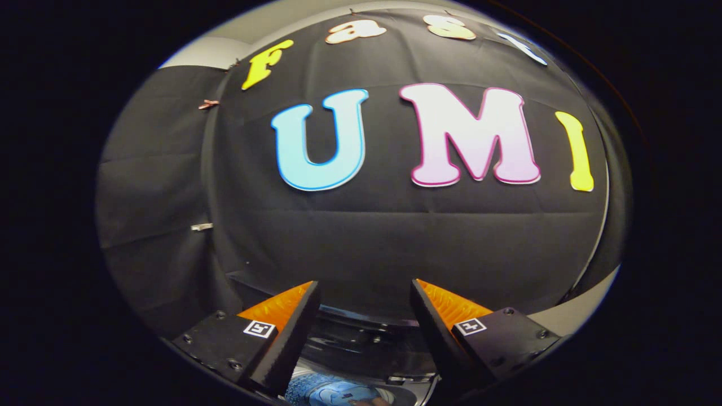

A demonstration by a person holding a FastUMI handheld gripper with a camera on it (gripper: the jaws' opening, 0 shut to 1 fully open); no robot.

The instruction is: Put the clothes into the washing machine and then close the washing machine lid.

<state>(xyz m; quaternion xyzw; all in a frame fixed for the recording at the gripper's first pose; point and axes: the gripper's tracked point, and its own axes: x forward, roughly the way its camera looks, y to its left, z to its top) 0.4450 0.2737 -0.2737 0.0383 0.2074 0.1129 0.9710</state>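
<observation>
The black cloth booth wall (361,237) looms ahead. Below it sits the dark-rimmed washing machine (361,338), lid seemingly up, with blue patterned clothes (330,392) apparently inside, so closing remains. The gripper (364,316) hangs wide apart, holding nothing. Its 2 square tags carry no readable writing.

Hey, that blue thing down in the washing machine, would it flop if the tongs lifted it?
Probably. The blue thing, below the open tongs in the washing machine, looks like soft patterned cloth, so it would likely sag and drape. It seems light, though little of it shows.
</observation>
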